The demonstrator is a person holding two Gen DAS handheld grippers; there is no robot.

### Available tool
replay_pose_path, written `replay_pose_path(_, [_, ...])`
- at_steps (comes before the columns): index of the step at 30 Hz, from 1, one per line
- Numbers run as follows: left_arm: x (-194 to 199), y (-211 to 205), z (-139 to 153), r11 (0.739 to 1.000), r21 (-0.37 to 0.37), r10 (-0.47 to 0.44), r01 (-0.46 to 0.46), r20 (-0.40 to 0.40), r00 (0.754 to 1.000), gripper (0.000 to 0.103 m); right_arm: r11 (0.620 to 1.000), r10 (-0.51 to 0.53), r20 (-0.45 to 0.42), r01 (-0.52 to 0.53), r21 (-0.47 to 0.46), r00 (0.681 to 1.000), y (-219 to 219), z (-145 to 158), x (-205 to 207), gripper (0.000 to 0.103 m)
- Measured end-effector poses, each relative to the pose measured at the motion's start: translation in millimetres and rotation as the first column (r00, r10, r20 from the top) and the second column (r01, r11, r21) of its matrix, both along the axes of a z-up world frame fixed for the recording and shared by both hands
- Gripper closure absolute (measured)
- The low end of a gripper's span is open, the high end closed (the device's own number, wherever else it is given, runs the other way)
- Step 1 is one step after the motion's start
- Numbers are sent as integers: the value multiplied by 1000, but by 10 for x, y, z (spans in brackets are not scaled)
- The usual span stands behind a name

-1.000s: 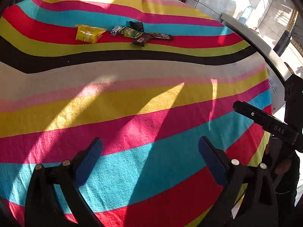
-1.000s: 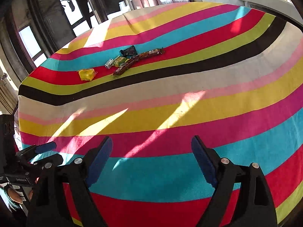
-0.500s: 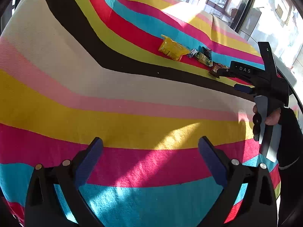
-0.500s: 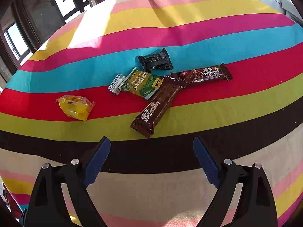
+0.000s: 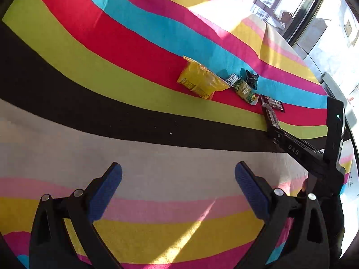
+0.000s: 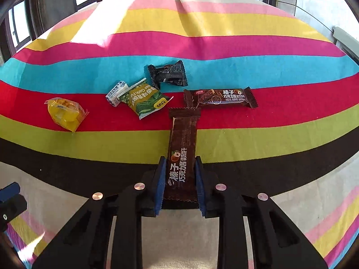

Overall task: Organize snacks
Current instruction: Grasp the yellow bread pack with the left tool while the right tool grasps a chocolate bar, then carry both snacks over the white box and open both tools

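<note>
- On a striped cloth (image 6: 224, 42), 6 snacks lie in a loose cluster, none visibly sorted yet; the job looks barely begun.
- Right gripper (image 6: 180, 179) has just closed its jaws, now clamped on the near end of a brown bar (image 6: 182, 143), the bar resting on the cloth.
- Left gripper (image 5: 177, 192) hangs with jaws apart, empty, well short of the yellow bag (image 5: 200, 81).

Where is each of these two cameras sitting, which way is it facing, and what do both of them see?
Left wrist: rides the left gripper, looking down its open blue fingers across the striped cloth toward the snacks; the right gripper enters at right.
Right wrist: rides the right gripper, looking down at the brown bar its pads clamp; a corner of the left gripper shows at left.
Shared: cloth, brown bar, yellow packet, green packet.
</note>
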State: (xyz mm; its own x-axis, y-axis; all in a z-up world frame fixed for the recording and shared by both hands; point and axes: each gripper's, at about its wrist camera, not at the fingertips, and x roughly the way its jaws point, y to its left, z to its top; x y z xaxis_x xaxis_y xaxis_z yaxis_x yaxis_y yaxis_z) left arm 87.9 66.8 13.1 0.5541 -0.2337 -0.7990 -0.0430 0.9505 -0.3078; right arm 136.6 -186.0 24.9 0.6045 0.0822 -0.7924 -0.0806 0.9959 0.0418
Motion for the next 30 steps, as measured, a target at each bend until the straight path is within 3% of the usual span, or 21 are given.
replay_pose_path(2, [292, -129, -28, 999, 27, -17, 17, 5, 1000, 2, 999, 3, 8, -4, 34, 1000, -150, 31, -210, 79])
replay_pose_path(5, [662, -323, -44, 988, 149, -34, 27, 42, 999, 2, 994, 15, 16, -16, 106, 1000, -296, 64, -501, 79])
replay_pose_path(9, [1066, -555, -121, 935, 351, -90, 59, 72, 993, 2, 985, 20, 37, -26, 173, 999, -392, 125, -733, 79])
replay_pose_path(11, [1216, -608, -193, 935, 336, -126, 112, 17, 992, 2, 980, 15, 48, -24, 196, 999, -431, 162, -842, 79])
replay_pose_path(12, [1228, -618, -175, 935, 338, -128, 109, 35, 991, 8, 980, 13, 59, -24, 199, 998, -441, 192, -912, 78])
replay_pose_path(13, [1215, -623, -147, 936, 336, -136, 108, 59, 989, 30, 979, 15, 69, -28, 202, 998, -441, 218, -969, 78])
replay_pose_path(14, [1207, -626, -140, 937, 327, -146, 119, 59, 987, 44, 978, 19, 80, -36, 208, 997, -451, 244, -1017, 78])
replay_pose_path(15, [1205, -619, -145, 944, 303, -154, 132, 48, 987, 51, 976, 24, 87, -42, 214, 996, -454, 265, -1053, 78])
replay_pose_path(17, [1118, -587, -131, 959, 249, -158, 137, 65, 985, 52, 973, 34, 94, -55, 222, 995, -454, 296, -1146, 78])
replay_pose_path(22, [641, -658, -31, 958, 242, -184, 157, 96, 978, 52, 971, 73, 106, -95, 220, 992, -391, 324, -1426, 78])
replay_pose_path(30, [-375, -1183, 14, 919, 300, -300, 256, 111, 947, 52, 976, 66, 101, -85, 198, 993, -487, 273, -2036, 78])
